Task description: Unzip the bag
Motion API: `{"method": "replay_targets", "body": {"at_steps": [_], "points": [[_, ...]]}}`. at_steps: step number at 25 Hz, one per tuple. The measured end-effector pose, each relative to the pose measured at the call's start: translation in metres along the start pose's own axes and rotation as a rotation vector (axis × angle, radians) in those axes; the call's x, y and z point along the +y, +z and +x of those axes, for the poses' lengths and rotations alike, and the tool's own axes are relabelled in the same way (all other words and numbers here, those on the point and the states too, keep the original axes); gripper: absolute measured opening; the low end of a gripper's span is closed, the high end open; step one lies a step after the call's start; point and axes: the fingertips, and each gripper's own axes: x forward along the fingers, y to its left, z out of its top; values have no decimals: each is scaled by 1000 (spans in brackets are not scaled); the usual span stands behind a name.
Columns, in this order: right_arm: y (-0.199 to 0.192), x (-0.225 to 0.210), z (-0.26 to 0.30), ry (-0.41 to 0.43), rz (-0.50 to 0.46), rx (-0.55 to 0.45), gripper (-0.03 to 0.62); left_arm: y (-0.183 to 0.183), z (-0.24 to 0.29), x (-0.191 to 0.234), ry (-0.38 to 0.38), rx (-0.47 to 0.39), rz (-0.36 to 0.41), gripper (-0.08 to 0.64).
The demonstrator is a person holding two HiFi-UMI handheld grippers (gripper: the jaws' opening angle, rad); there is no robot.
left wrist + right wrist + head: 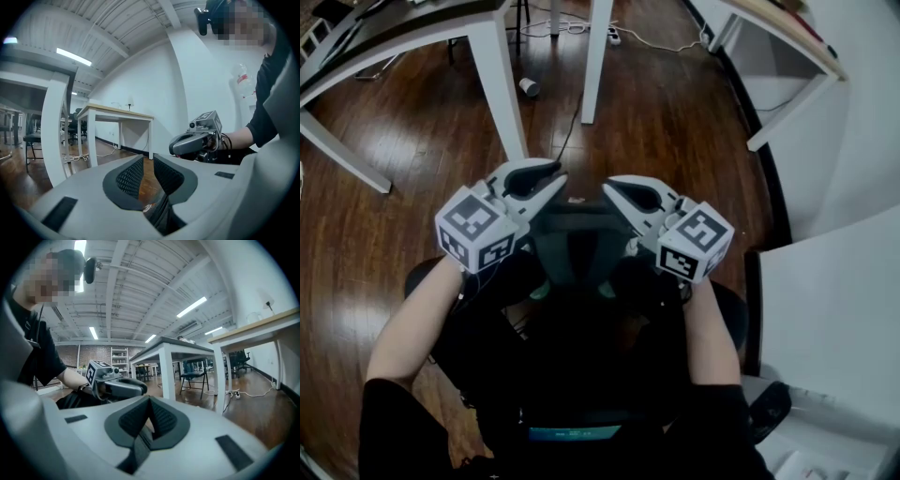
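Black bag (572, 246) lies on my lap; left hand-held gripper (560, 178) grasps its fabric, right hand-held gripper (608, 188) is clenched on its strap (136, 446).

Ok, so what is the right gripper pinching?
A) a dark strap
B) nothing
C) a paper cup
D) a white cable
A: in the right gripper view, the right gripper has its jaws shut at the tips on a dark strap that runs out from between them.

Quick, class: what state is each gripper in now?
Left gripper: jaws apart around bag fabric; grip cannot be told.
Right gripper: closed on a bag strap.
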Motion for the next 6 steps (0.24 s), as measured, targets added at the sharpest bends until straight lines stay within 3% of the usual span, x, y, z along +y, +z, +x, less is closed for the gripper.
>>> {"method": "replay_targets", "body": {"at_steps": [6], "points": [[-2,3,3,10,1,10,11,-6,2,-3,-18,19,2,66]]}}
